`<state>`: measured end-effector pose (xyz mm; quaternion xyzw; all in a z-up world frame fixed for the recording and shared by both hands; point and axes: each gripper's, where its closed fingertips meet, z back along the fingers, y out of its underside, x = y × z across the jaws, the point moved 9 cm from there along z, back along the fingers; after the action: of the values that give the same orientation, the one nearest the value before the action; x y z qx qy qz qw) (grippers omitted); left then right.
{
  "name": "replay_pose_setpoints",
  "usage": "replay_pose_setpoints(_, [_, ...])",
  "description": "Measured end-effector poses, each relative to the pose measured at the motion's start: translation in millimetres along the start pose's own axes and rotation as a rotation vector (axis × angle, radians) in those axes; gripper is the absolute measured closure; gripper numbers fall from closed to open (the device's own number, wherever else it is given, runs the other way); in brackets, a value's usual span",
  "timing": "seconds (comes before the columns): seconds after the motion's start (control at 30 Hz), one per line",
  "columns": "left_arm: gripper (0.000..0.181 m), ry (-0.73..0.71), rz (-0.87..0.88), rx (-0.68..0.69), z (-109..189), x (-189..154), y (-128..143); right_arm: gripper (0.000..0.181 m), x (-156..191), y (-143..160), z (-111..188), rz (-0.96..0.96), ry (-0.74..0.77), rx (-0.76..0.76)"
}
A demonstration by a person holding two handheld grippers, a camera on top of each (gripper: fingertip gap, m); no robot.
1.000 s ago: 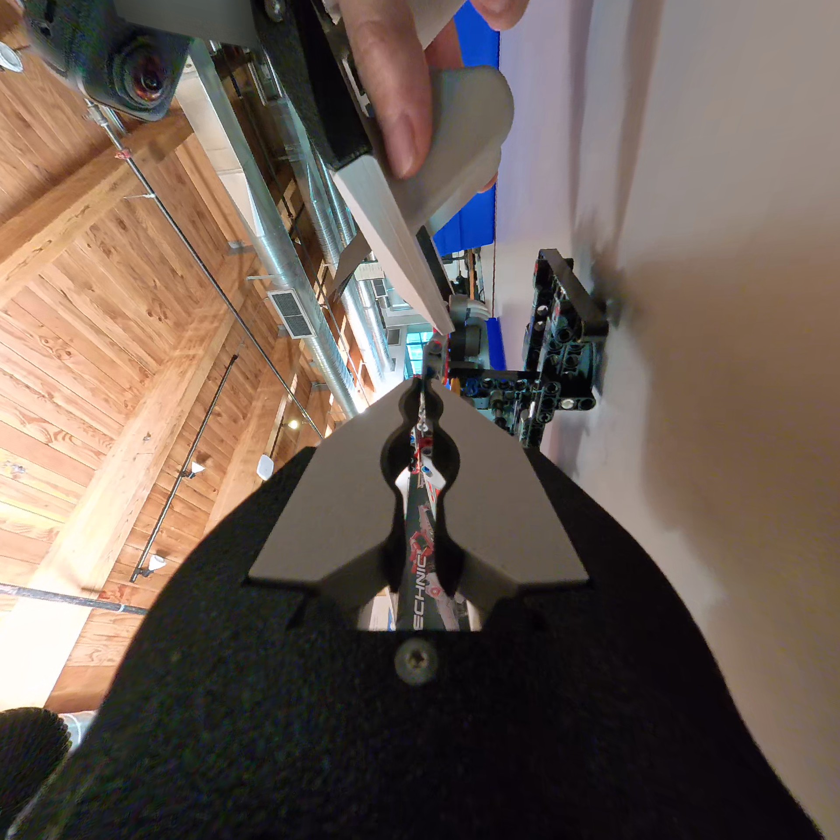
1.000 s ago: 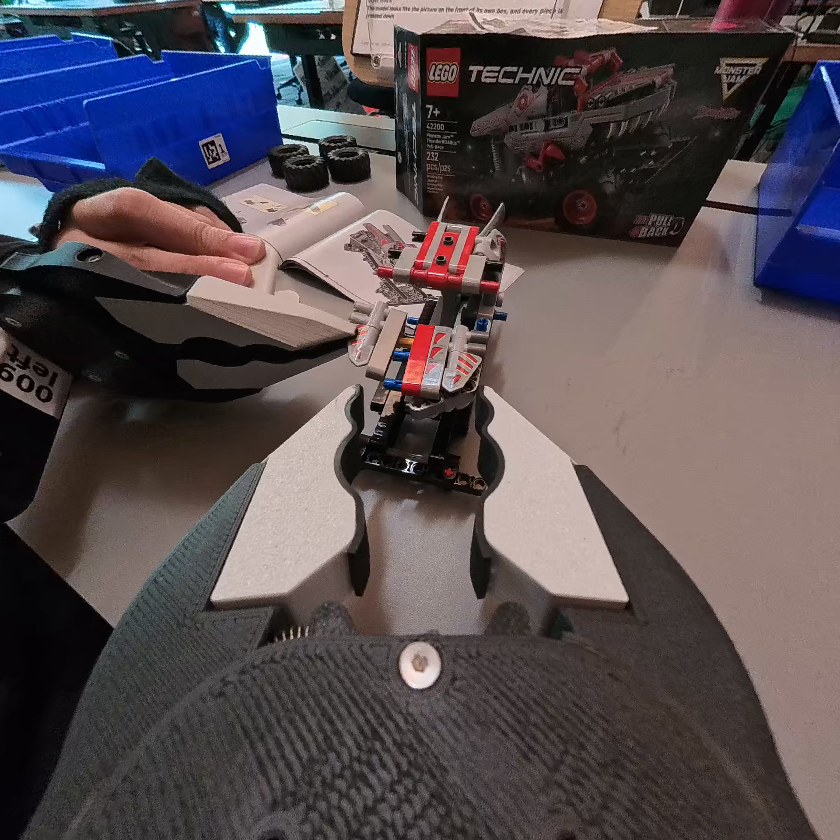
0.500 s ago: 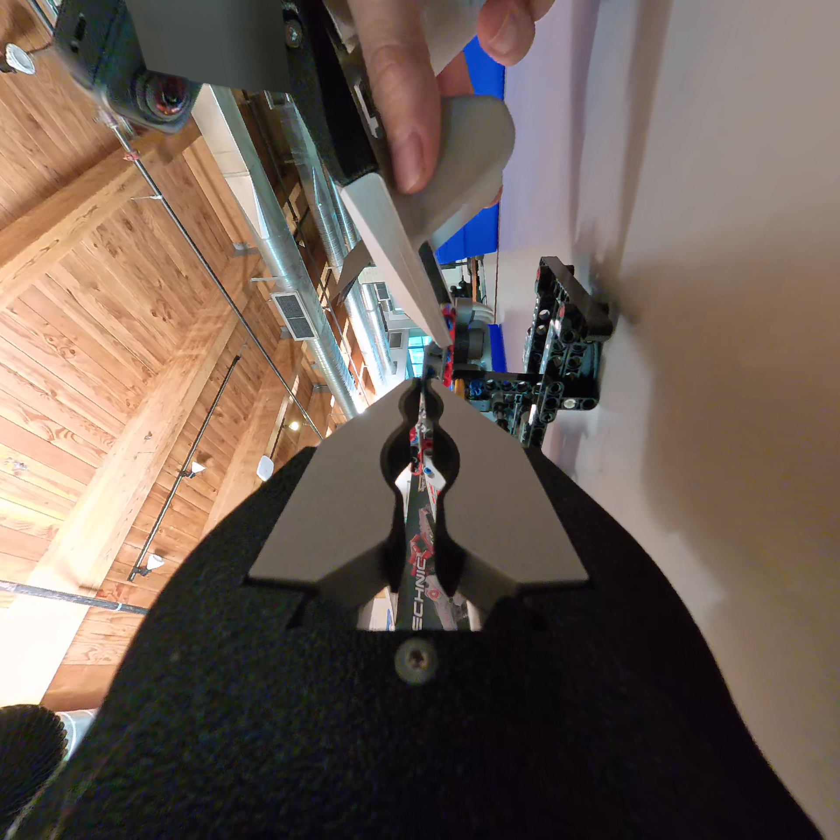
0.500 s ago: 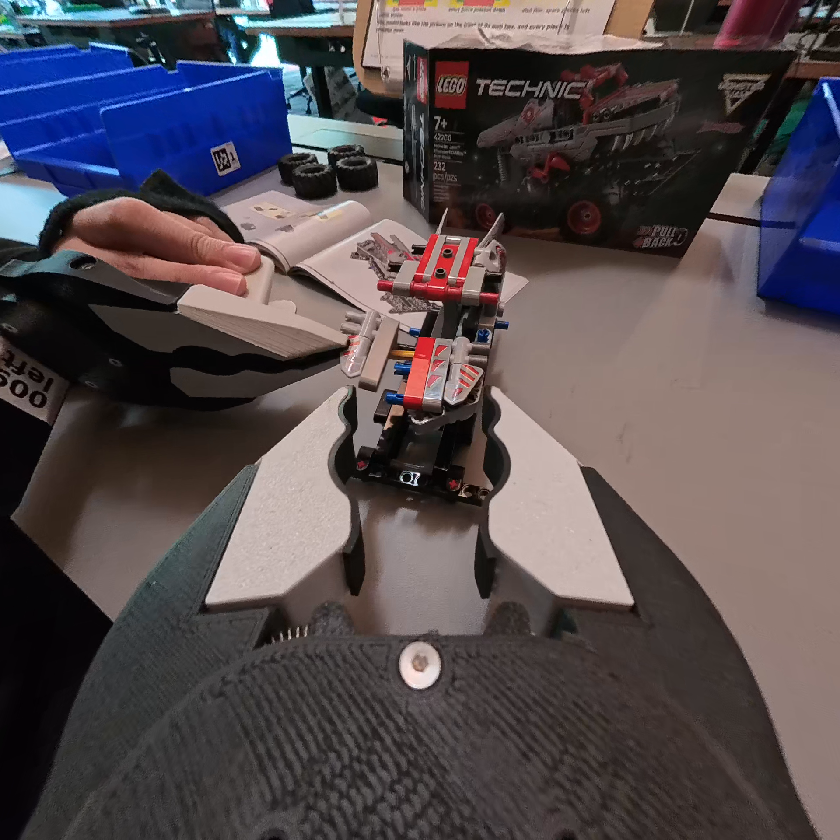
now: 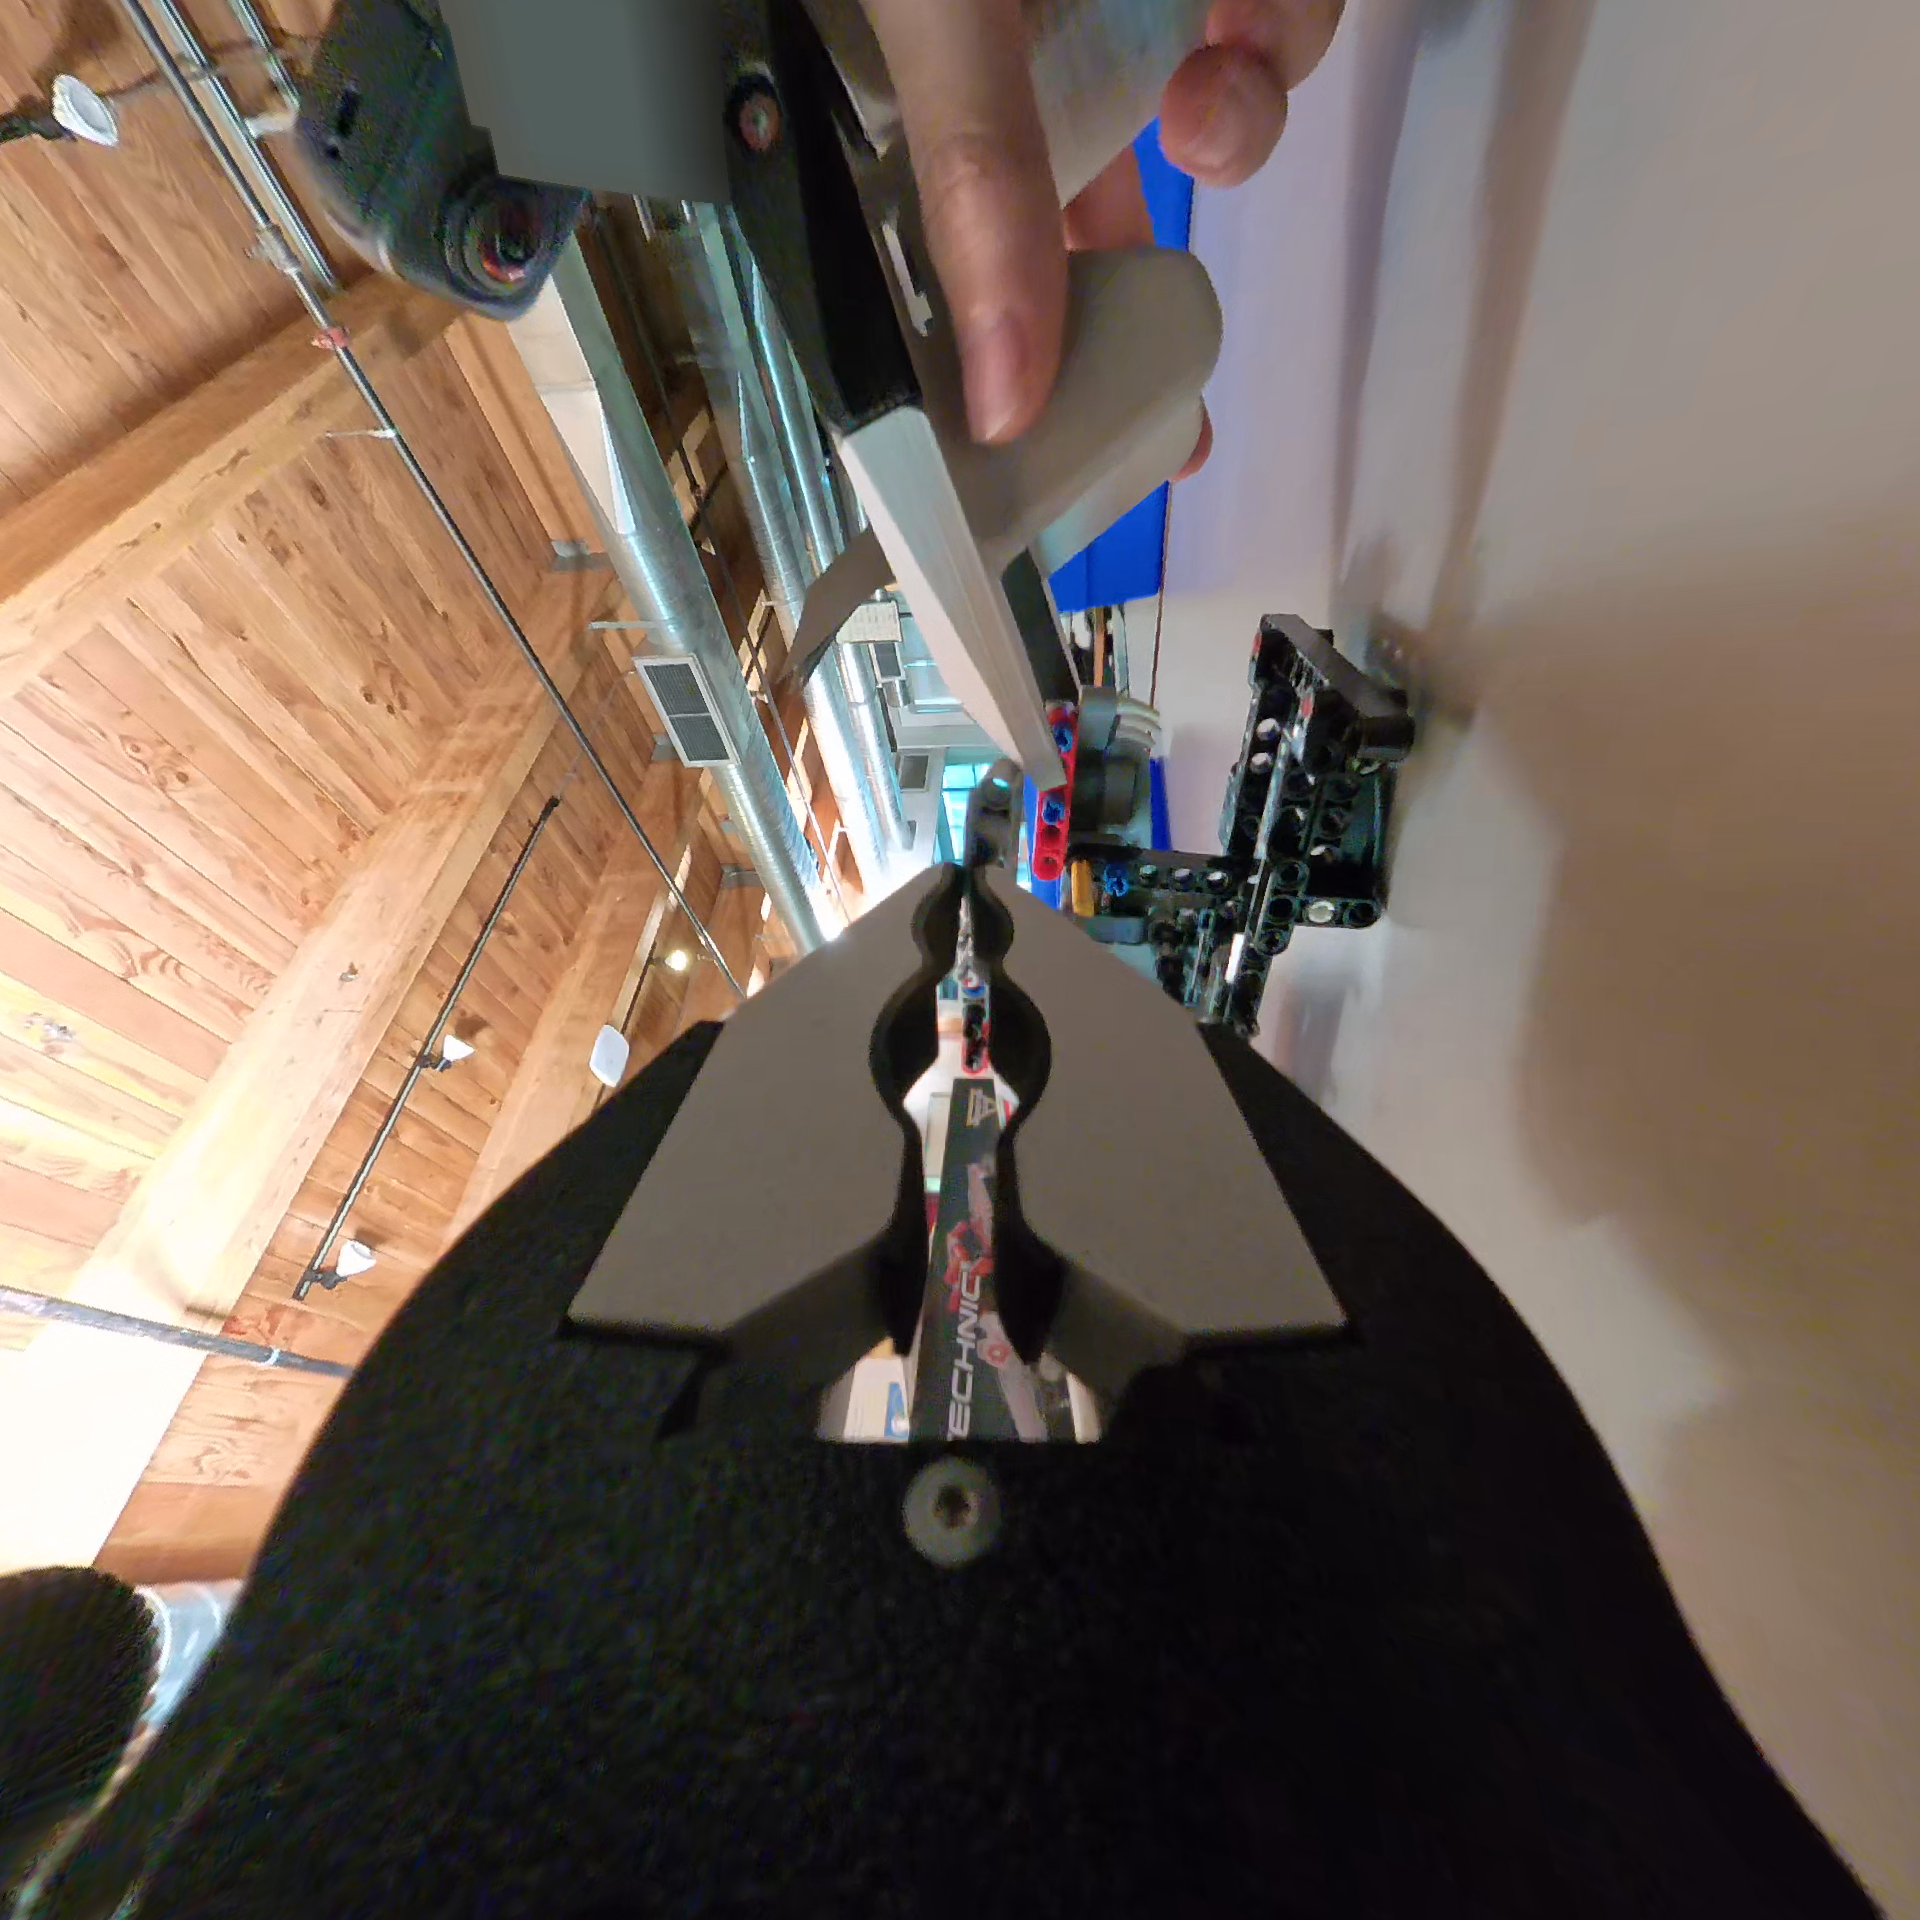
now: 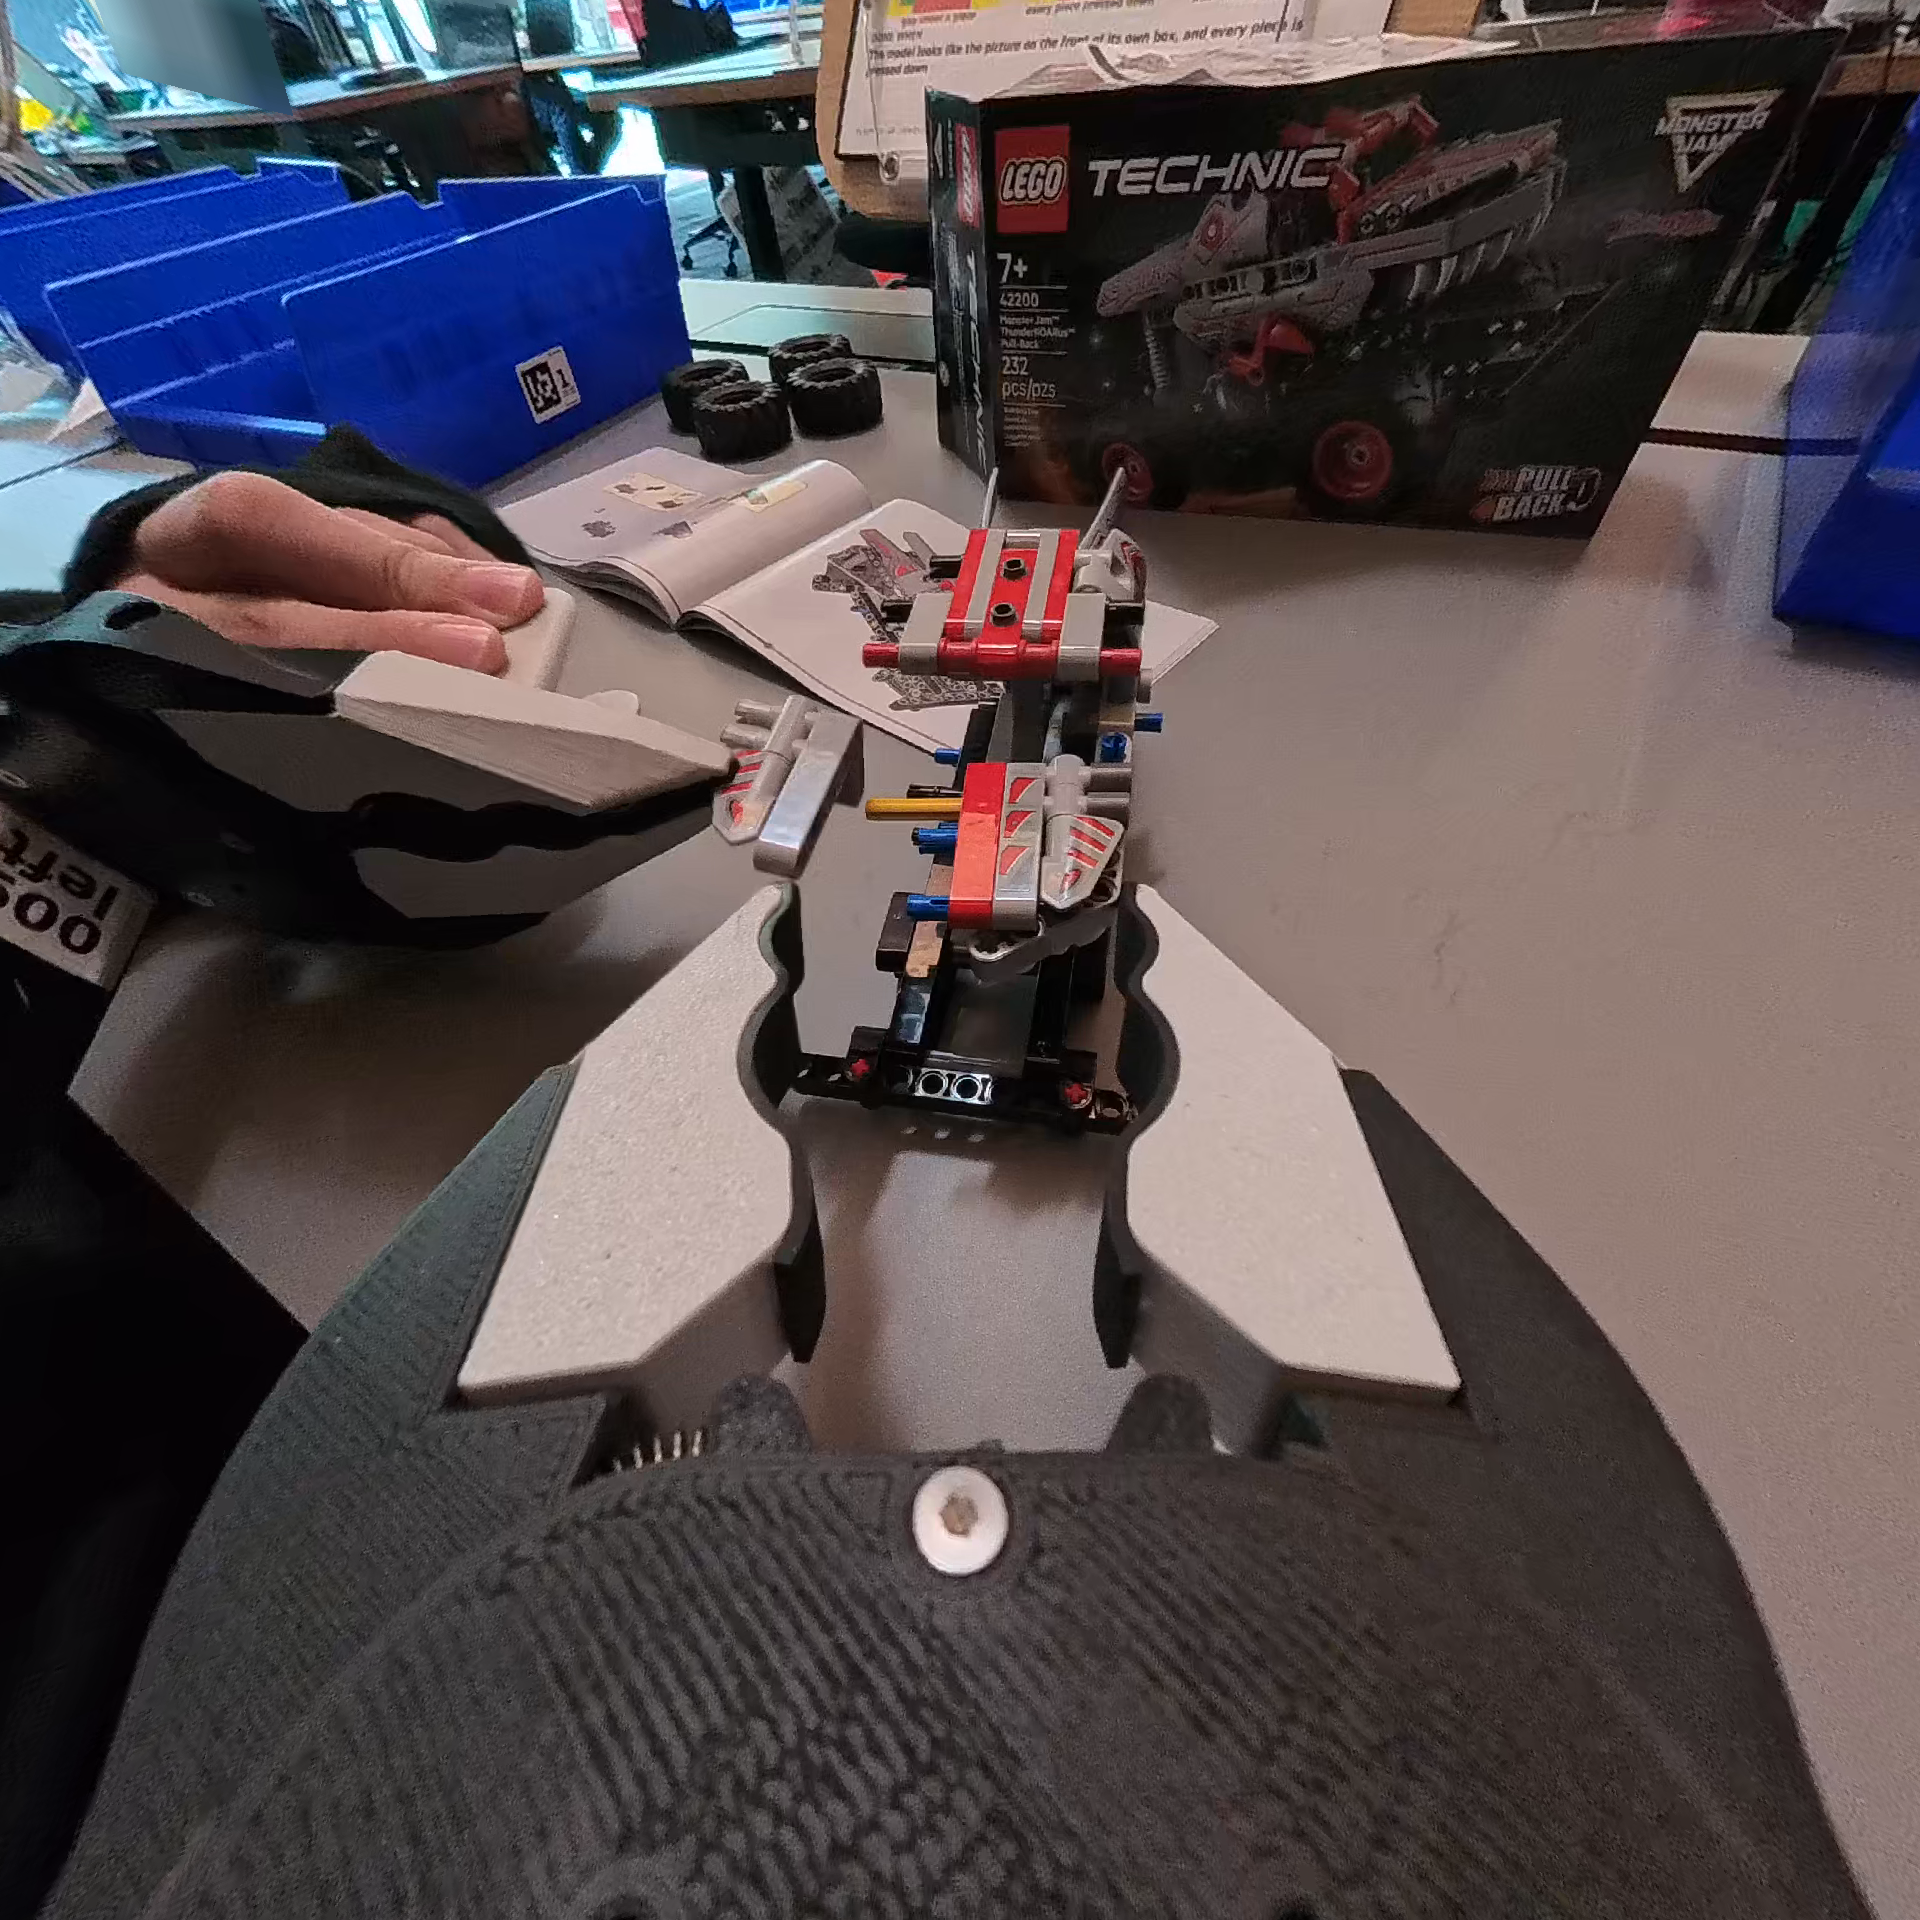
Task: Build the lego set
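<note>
Between the right claw's fingers, on the grey tabletop, the half-built truck is seen standing, its black frame end set just inside the parted fingers; whether they touch the frame cannot be told. Red and grey panels are carried on top, and blue pins and a yellow axle are left sticking out on the truck's left side. Just beside those pins, a small grey-and-red panel piece is held at the tip of the left claw, which is closed on it; in the left wrist view that claw is seen pinched together on something thin.

The truck is judged light and fairly stiff at the black frame, yet fragile at the clipped-on panels and pins, which could be popped off by a sideways shove. A hold is best taken low on the frame beams, not on the red shell. The panel piece is small and smooth, so it could be twisted in a tip grip while being pressed on.

Farther out, an open booklet is lying behind the truck, four black tyres are grouped beyond it, the set's box is standing at the back, and blue bins are ranged to the left.
</note>
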<state>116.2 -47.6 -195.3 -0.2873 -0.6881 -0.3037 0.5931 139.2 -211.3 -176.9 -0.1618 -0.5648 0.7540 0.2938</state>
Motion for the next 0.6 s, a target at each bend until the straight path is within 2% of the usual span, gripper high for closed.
replay_pose_setpoints(0.33, [0.181, 0.017, 0.001, -0.007, -3.0, -3.4, -7.8, 0.115, 2.4, 3.6, 3.5, -0.021, -0.071, 0.016])
replay_pose_setpoints(0.6, [0.181, 0.018, -0.026, 0.025, -9.4, -5.8, -9.3, 0.115, 1.6, 4.8, 3.7, -0.027, -0.040, 0.019])
